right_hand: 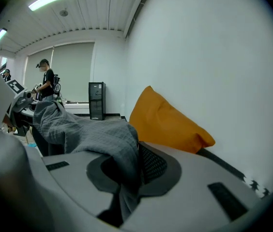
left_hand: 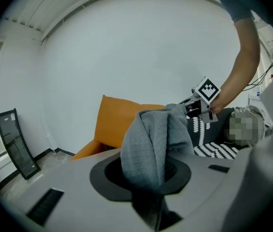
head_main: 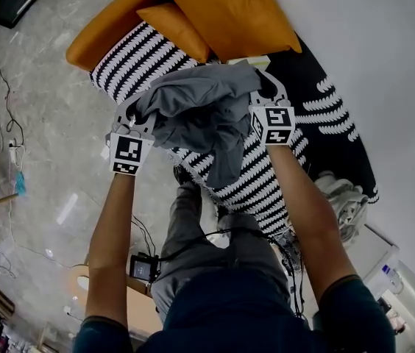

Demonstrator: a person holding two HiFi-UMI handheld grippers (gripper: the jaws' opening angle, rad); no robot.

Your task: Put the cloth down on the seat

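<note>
Left gripper (head_main: 140,112) and right gripper (head_main: 266,90) each clamp the grey cloth (head_main: 200,105), jaws only slightly apart.

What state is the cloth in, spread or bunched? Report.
Bunched: the cloth hangs crumpled between the left tongs and right tongs, over the seat, not laid flat.

One cloth (head_main: 200,112), two hand-held grippers (head_main: 140,109) (head_main: 263,88)

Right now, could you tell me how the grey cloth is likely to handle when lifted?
Probably floppy: the grey cloth sags in folds between the left tool and right tool. Likely light, since two pinches hold it. It should slump, not slide, on the striped seat.
</note>
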